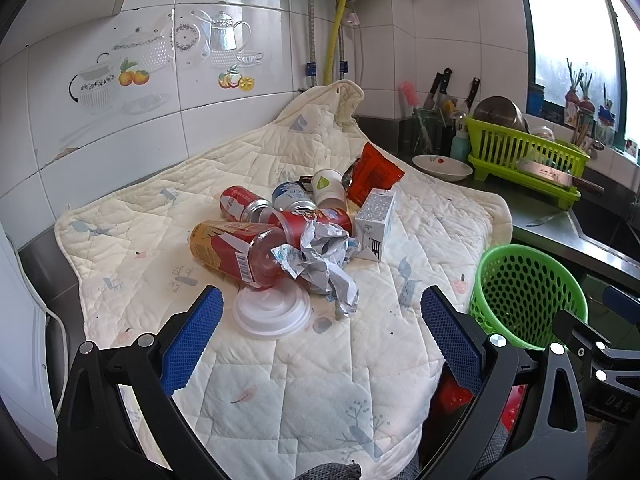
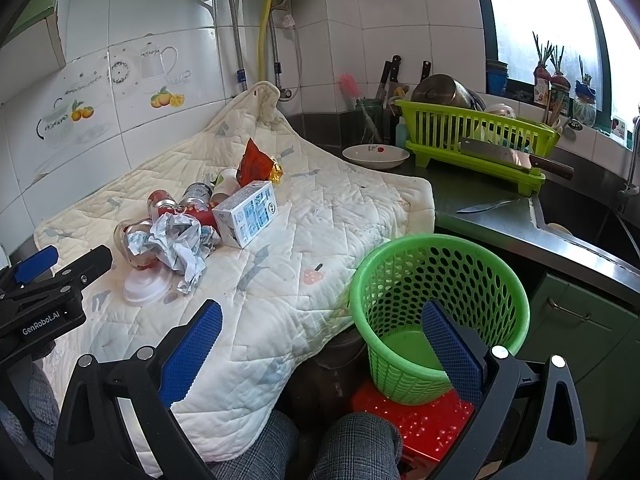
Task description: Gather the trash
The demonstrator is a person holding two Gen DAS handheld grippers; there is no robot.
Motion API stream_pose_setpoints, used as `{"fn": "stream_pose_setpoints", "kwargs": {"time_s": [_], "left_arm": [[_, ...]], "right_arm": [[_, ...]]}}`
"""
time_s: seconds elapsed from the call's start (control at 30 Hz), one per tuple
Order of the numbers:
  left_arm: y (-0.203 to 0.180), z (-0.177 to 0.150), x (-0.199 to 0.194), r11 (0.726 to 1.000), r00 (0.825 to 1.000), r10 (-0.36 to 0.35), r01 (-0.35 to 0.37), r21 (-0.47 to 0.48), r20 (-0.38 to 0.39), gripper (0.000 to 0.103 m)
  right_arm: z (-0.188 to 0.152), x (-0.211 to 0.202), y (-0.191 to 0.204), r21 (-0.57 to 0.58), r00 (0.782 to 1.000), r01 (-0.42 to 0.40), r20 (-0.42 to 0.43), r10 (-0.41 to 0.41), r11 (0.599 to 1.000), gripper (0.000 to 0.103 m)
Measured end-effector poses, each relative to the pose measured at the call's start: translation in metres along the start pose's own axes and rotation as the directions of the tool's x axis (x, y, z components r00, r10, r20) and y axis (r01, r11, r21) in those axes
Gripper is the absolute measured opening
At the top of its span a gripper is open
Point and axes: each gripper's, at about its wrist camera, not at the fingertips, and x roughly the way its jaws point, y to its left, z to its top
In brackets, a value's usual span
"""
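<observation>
A heap of trash lies on a cream quilted cloth: crumpled paper, a white carton, a red and yellow bottle, drink cans, a red snack bag, a paper cup and a white plastic lid. My left gripper hangs open just before the lid, holding nothing. A green perforated basket stands on a red stool at the cloth's right. My right gripper is open and empty, its right finger over the basket's near rim. The carton and paper lie far left of it.
A white bowl, a green dish rack with a cleaver, a knife and a sink line the dark counter at right. Tiled wall behind. A person's grey trouser knees show below.
</observation>
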Motion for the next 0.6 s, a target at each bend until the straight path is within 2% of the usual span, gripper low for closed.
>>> {"fn": "stream_pose_setpoints", "kwargs": {"time_s": [0.6], "left_arm": [[0.0007, 0.0006, 0.0062, 1.0, 1.0, 0.003, -0.003, -0.003, -0.01, 0.098]], "right_arm": [[0.0013, 0.0062, 0.0023, -0.006, 1.0, 0.0, -0.012, 0.0, 1.0, 0.097]]}}
